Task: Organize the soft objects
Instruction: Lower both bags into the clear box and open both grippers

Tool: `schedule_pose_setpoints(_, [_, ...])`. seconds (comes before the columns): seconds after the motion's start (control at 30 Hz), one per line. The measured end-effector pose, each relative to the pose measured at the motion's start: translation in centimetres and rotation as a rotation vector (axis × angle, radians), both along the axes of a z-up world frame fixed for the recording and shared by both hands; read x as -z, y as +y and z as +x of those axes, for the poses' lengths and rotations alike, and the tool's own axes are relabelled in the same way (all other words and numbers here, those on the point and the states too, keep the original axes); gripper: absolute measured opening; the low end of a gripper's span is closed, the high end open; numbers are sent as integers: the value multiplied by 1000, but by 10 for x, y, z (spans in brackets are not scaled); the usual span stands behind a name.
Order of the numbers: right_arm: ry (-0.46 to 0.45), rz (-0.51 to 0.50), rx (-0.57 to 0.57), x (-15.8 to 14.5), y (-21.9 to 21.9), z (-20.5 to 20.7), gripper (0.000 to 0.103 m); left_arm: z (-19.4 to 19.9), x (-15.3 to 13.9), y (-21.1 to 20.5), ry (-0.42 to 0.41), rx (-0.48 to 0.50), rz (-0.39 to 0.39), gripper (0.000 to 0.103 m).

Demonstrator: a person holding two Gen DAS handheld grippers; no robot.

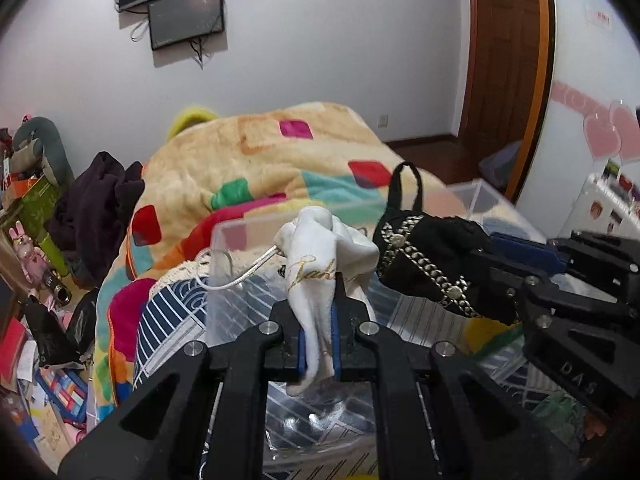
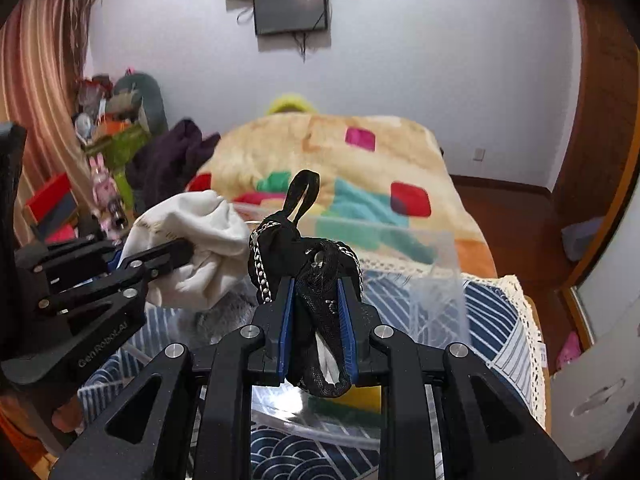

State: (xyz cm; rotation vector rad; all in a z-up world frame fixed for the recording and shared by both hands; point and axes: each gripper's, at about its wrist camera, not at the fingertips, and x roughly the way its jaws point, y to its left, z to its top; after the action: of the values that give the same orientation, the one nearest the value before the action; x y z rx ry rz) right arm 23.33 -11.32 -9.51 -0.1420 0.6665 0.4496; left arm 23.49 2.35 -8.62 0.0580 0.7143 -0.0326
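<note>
My left gripper [image 1: 319, 292] is shut on a white cloth pouch [image 1: 320, 248] with gold lettering and a silver cord, held above a clear plastic box [image 1: 224, 248]. My right gripper [image 2: 316, 292] is shut on a black studded soft bag [image 2: 304, 256] with a loop handle, held over the same box [image 2: 440, 272]. In the left wrist view the black bag [image 1: 424, 256] and right gripper [image 1: 492, 256] are just right of the pouch. In the right wrist view the white pouch [image 2: 200, 240] and left gripper [image 2: 172, 252] are at the left.
The box sits on a blue-and-white patterned cover [image 2: 496, 320] on a bed with a colourful blanket [image 1: 256, 160]. Dark clothes [image 1: 96, 200] and cluttered toys and boxes [image 1: 32, 240] lie at the left. A wooden door [image 1: 504, 48] stands at the right.
</note>
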Motion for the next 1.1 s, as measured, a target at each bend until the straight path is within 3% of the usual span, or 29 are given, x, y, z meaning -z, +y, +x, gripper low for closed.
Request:
schedule_pose_setpoints(0.27, [57, -57, -20, 13, 7, 7, 20, 1, 7, -5, 29, 23, 26, 10])
schedule_pose_setpoints(0.33, [64, -63, -24, 13, 8, 7, 23, 0, 9, -5, 38, 26, 25, 15])
schedule_pose_setpoints(0.5, [62, -81, -35, 12, 9, 6, 27, -9, 11, -5, 46, 32, 21, 37])
schedule_pose_setpoints(0.63, [64, -88, -54, 10, 8, 1, 42, -16, 8, -3, 69, 53, -8, 41])
schedule_pose_setpoints(0.8, [23, -93, -66, -1, 0, -11, 53, -33, -6, 5, 53, 75, -60, 50])
schedule_pose_setpoints(1.1, [-58, -10, -53, -28, -24, -34, 59, -73, -26, 12, -11, 96, -32, 53])
